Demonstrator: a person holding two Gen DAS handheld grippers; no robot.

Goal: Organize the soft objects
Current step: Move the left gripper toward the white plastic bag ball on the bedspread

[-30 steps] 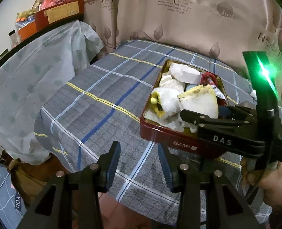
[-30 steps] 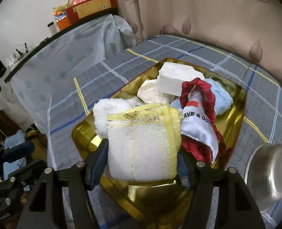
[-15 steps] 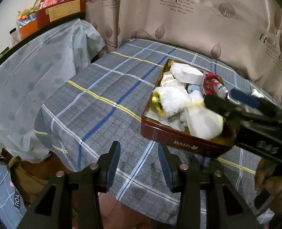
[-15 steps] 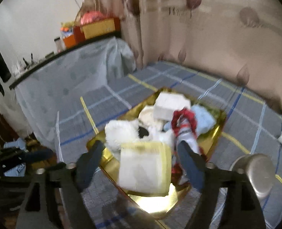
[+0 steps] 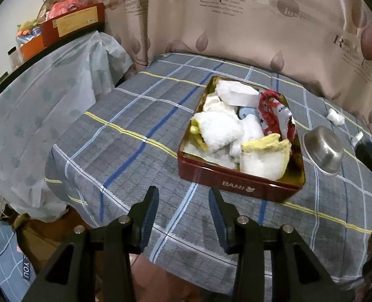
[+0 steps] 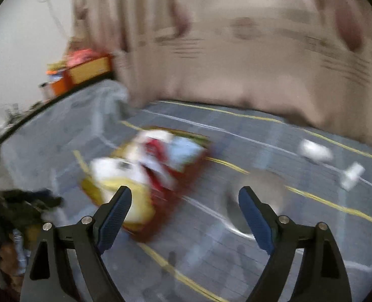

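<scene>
A dark red tin (image 5: 238, 182) on the plaid cloth holds several soft things: a yellow-edged white cloth (image 5: 264, 158) at its near right corner, a fluffy white piece (image 5: 218, 130), a red printed cloth (image 5: 274, 110) and a white block (image 5: 236, 93). My left gripper (image 5: 183, 193) is open and empty, just above the table's near edge, short of the tin. The right wrist view is blurred. My right gripper (image 6: 184, 193) is open wide with nothing between its fingers, back from the tin (image 6: 186, 183) and the yellow-edged cloth (image 6: 135, 201).
A steel bowl (image 5: 323, 148) lies tipped right of the tin. A white wad (image 5: 335, 117) sits further back near the curtain, and a small white object (image 6: 352, 175) lies at the right. A covered counter (image 5: 47, 95) with boxes stands left.
My right gripper opened and left the yellow-edged cloth in the tin's near corner, then drew back and up, swinging right. My left gripper stayed put.
</scene>
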